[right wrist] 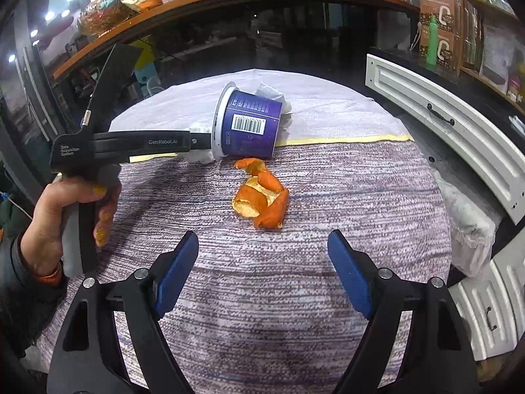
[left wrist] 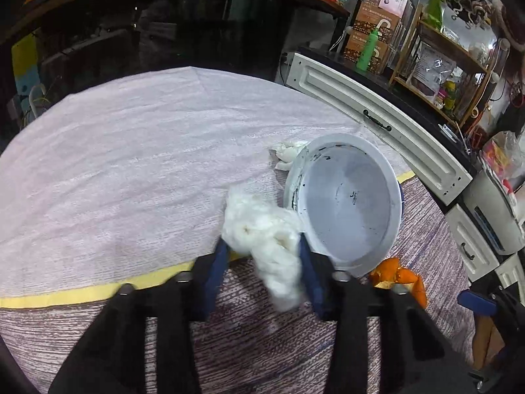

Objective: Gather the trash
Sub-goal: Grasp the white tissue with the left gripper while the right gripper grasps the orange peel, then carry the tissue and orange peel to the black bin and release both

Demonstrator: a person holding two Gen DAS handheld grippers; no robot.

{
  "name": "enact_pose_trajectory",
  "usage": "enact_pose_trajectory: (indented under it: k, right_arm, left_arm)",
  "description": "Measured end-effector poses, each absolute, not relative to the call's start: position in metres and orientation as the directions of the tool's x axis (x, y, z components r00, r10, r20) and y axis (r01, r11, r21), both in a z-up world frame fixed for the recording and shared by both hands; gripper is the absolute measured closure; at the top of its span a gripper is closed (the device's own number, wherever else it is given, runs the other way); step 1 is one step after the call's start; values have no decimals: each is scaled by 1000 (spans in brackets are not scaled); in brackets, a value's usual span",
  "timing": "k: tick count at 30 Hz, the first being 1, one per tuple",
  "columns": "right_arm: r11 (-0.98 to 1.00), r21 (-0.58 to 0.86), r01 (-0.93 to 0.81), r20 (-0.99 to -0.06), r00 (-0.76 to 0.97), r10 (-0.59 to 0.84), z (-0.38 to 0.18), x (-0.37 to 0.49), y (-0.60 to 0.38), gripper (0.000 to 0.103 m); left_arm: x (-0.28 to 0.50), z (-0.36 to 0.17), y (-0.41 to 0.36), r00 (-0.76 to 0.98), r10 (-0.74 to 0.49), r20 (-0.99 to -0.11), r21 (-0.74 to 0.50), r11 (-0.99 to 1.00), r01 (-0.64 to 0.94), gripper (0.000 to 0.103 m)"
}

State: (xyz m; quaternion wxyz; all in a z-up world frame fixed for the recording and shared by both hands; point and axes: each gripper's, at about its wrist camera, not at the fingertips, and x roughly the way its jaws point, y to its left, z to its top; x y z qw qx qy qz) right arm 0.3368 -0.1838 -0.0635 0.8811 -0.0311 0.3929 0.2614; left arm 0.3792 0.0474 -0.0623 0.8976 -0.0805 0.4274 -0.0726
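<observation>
Only the left wrist view shows the left gripper point(left wrist: 262, 246) clamping a tissue wad point(left wrist: 265, 233), seemingly at the tub point(left wrist: 344, 197) mouth; the right gripper point(right wrist: 262, 249) hangs wide near the orange peel point(right wrist: 262, 197).

The table cloth point(right wrist: 295, 295) was a coarse woven fabric, matt, with a smooth yellow band point(right wrist: 344, 139) across it. The tub point(right wrist: 251, 128) looked like glossy printed plastic outside, its inner wall point(left wrist: 347, 203) matt white and scuffed. The wad point(left wrist: 262, 229) was soft, fluffy white fibre or tissue. The orange peel point(right wrist: 262, 197) had a waxy, dimpled skin and a pale, dull pith. The right gripper point(right wrist: 262, 262) had matt black plastic arms, ribbed blue pads point(right wrist: 347, 272) and shiny metal pins.
</observation>
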Motion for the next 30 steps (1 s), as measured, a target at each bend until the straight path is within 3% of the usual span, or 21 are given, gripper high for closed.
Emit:
enact_pose_trajectory:
  k: [1, 4, 13, 16, 19, 20, 26, 30]
  right_arm:
    - [861, 141, -488, -711, 555, 431, -63, 339, -182, 22]
    - [855, 121, -504, -726, 543, 423, -64, 349, -173, 22]
    - [842, 35, -538, -776, 516, 362, -80, 384, -141, 25]
    - [843, 19, -537, -786, 513, 345, -84, 392, -135, 31]
    - [843, 10, -537, -792, 511, 335, -87, 397, -132, 44]
    - [843, 13, -538, -788, 513, 340, -87, 396, -133, 53]
    - [854, 21, -520, -774, 532, 343, -82, 393, -138, 75]
    - [866, 54, -497, -759, 543, 359, -77, 382, -150, 78]
  left_arm:
    - [378, -61, 48, 625, -211, -751, -219, 973, 66, 80]
    - [369, -53, 51, 658, -190, -728, -208, 977, 52, 83]
    - [353, -33, 66, 730, -140, -669, -199, 980, 6, 83]
    - [355, -32, 64, 733, -140, -666, -197, 980, 9, 83]
    - [356, -34, 61, 732, -140, -667, -194, 981, 10, 83]
    - [356, -34, 60, 731, -142, -667, -196, 981, 12, 83]
    - [355, -36, 56, 738, -129, -662, -177, 984, 14, 83]
    - [352, -36, 54, 745, -121, -656, -165, 986, 14, 83]
